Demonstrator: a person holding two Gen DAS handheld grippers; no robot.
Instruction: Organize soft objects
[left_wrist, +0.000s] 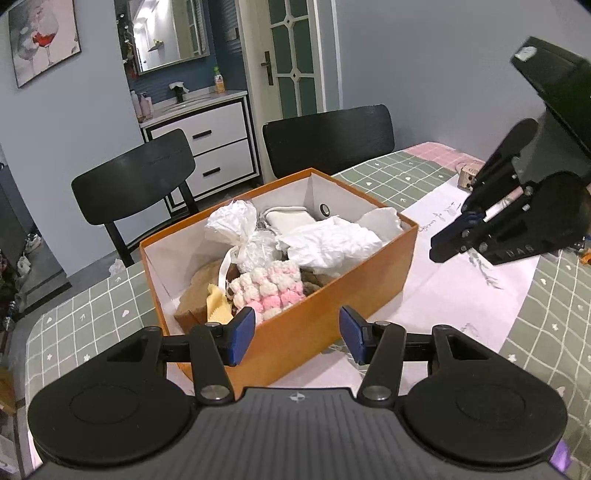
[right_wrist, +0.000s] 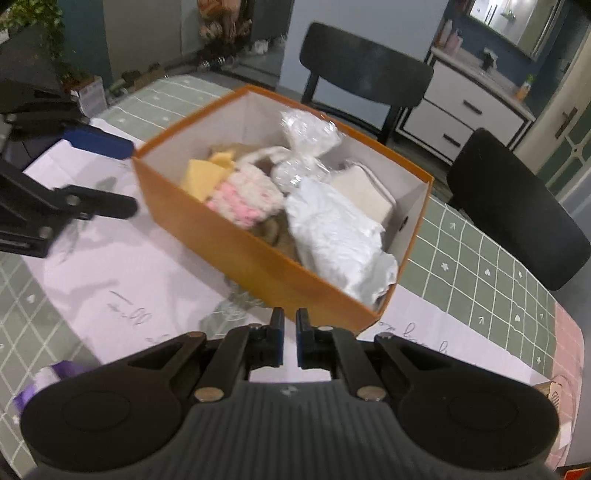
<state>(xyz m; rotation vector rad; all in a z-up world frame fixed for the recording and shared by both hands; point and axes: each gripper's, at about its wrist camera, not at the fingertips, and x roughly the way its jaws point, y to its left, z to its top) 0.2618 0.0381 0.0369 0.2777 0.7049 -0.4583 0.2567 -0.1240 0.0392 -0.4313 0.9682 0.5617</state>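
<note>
I judged the main risk was snagging: my left gripper (left_wrist: 297, 334), jaws wide and empty, hovered just over the near wall of the orange box (left_wrist: 314, 317), and dipping in carelessly could have caught the pink-and-white knitted piece (left_wrist: 264, 291) or dragged the box across the counter (left_wrist: 92, 325). The crinkled white bag (right_wrist: 332, 229) sat high and might have spilled. My right gripper (right_wrist: 290, 341), jaws nearly together and holding nothing, hung tilted down beside the box's other side
</note>
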